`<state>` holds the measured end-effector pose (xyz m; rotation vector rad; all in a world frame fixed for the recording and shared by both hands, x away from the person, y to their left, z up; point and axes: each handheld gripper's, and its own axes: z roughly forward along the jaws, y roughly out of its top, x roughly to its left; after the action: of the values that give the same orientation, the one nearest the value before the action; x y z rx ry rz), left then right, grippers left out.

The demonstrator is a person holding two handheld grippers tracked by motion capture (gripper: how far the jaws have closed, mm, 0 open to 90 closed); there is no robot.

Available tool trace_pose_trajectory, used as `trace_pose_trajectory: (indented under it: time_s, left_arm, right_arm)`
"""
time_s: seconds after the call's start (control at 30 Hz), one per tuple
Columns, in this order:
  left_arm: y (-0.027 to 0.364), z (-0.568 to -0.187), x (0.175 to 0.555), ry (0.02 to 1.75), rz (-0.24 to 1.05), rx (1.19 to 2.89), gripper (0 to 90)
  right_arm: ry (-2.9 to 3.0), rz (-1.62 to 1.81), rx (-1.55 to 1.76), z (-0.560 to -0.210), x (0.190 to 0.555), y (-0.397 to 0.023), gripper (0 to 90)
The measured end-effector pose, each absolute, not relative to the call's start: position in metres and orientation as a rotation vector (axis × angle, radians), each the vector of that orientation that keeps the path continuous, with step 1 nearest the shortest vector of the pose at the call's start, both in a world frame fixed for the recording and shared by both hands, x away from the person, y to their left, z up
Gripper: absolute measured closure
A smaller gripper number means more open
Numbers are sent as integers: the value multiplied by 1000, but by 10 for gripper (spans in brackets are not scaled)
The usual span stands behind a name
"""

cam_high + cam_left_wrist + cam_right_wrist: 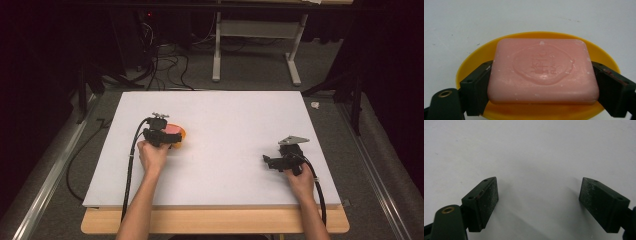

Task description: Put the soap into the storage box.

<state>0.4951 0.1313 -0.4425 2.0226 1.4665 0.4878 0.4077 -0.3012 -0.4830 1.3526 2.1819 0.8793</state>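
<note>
L gripper is pinching the pink soap by its short ends, in the yellow dish at table's 9 o'clock. R gripper spread, empty, at 4. My worry: the bar's slick, could squirt out on lift or drag the dish.

Site read as a lab or recording studio rather than a home. A white board lay on a wooden tabletop as a bare work surface, with black curtains closing off the left and right sides and grey carpet beyond. At the far side, loose cables trailed over the floor beside the white legs of a frame desk, and metal rails ran along both edges.
</note>
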Motion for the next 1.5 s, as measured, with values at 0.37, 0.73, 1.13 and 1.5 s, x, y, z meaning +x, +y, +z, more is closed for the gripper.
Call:
trace_pose_trajectory:
  time_s: [0.37,0.73,1.13,1.5]
  left_arm:
    - [129,-443,494,1480,485,2028,136]
    - [129,-442,489,1492,503,1994,134]
    - [135,-427,480,1445,554,1929,144]
    - [134,-411,468,1324,574,1922,157]
  right_arm:
    - [2181,880,1353,-483,408,-301,166]
    - [2182,880,1349,-483,408,-301,166]
    - [2182,880,1350,-483,408,-301,166]
    - [2182,880,1349,-483,408,-301,166]
